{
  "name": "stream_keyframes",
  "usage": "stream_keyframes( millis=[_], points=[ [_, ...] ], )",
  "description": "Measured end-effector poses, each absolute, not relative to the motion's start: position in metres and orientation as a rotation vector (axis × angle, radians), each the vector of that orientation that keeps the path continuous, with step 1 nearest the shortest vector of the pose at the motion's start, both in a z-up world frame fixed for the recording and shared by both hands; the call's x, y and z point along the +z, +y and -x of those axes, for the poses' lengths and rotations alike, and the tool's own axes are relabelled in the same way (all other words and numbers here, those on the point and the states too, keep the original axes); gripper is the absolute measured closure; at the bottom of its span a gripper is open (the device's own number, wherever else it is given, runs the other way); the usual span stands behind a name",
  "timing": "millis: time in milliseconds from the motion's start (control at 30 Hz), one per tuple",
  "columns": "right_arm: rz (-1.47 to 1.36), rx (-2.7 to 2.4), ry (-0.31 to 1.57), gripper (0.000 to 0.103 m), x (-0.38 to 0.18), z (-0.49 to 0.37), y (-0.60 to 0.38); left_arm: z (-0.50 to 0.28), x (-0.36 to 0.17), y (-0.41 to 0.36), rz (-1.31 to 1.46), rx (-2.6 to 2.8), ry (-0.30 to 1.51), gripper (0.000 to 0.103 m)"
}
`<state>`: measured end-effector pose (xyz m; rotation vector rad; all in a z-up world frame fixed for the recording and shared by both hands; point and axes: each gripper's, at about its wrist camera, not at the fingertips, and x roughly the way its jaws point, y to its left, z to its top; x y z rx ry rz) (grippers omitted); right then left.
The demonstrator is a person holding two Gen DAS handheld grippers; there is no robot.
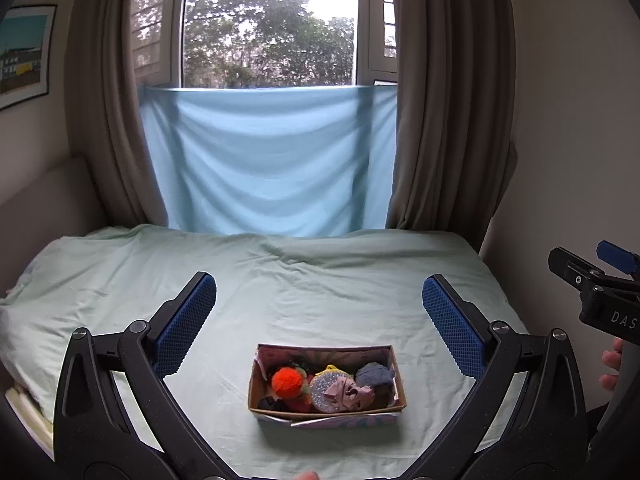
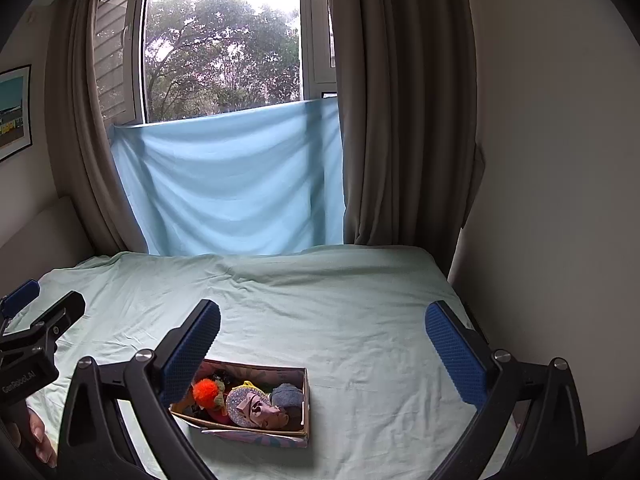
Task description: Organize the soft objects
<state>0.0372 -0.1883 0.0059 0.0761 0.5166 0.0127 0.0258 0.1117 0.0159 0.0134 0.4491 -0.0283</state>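
A small cardboard box (image 1: 326,420) (image 2: 306,396) lies on the pale green bed sheet (image 1: 320,288) (image 2: 340,312). Inside it are an orange pom-pom (image 1: 286,381) (image 2: 205,392), a glittery round pad (image 1: 322,388) (image 2: 237,405), a crumpled pink cloth (image 1: 350,394) (image 2: 266,412) and a blue-grey cloth (image 1: 374,375) (image 2: 286,396). My left gripper (image 1: 319,306) is open above and behind the box, empty. My right gripper (image 2: 323,334) is open too, empty, to the right of the box. In the left wrist view the right gripper (image 1: 600,288) shows at the right edge.
A light blue cloth (image 1: 268,160) (image 2: 228,180) hangs over the window's lower half, with grey-brown curtains (image 1: 444,100) (image 2: 404,100) on both sides. A wall (image 2: 552,160) borders the bed on the right. A padded headboard (image 1: 44,196) and a framed picture (image 1: 24,56) are at left.
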Motion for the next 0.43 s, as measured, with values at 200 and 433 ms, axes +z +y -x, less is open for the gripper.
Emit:
stream_keyframes(
  millis=[200, 433],
  points=[
    [-0.071, 0.016, 0.512, 0.001, 0.0063, -0.0405, -0.1834, -0.0293, 0.0170, 0.1085, -0.038, -0.009, 0.429, 0.000],
    [-0.073, 0.021, 0.522, 0.001, 0.0037, -0.0464, -0.1807, -0.0338, 0.0149, 0.1096, -0.037, -0.011, 0.422, 0.000]
  ],
)
